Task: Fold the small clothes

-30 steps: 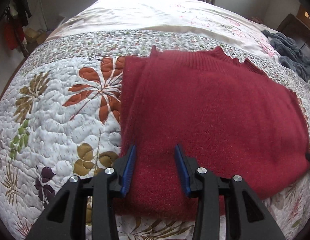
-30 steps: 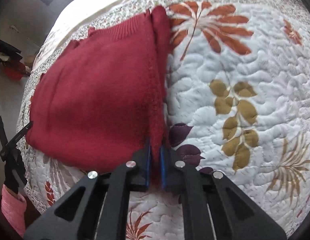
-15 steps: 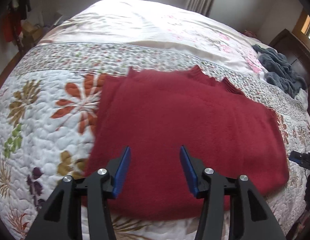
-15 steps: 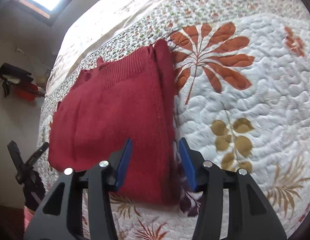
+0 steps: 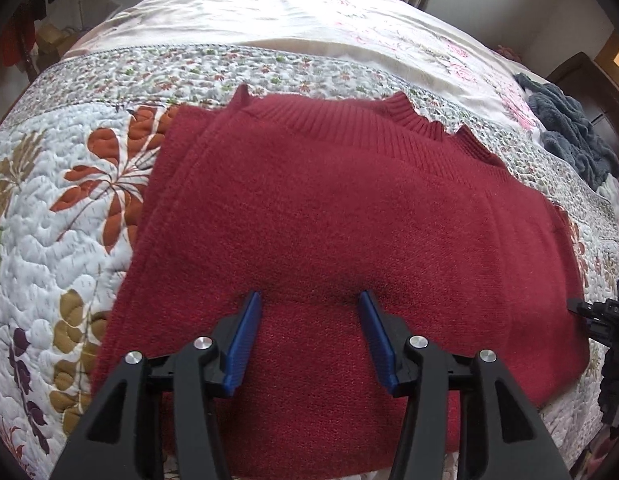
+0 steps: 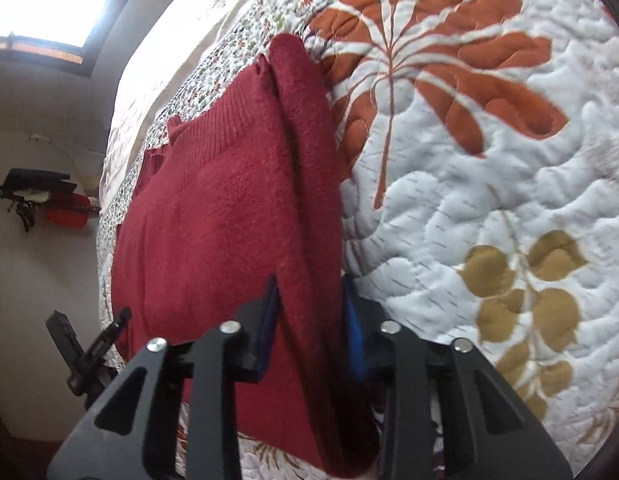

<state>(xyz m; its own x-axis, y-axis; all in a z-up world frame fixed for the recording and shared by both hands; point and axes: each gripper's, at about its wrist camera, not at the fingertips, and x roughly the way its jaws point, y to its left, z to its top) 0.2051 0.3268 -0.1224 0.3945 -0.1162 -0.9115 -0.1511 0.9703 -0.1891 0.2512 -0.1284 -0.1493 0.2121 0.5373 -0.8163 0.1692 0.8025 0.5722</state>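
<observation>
A dark red fuzzy sweater [image 5: 349,220] lies flat on the bed. It is folded, so layers show along its 9 o'clock edge in the left wrist view. Its ribbed band lies toward 12 o'clock. In the right wrist view its thick folded edge [image 6: 309,200] runs from 12 down to 6 o'clock.

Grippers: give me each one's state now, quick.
Left gripper: open, over the red sweater, holding nothing.
Right gripper: open, fingers straddling the sweater's folded edge.
</observation>
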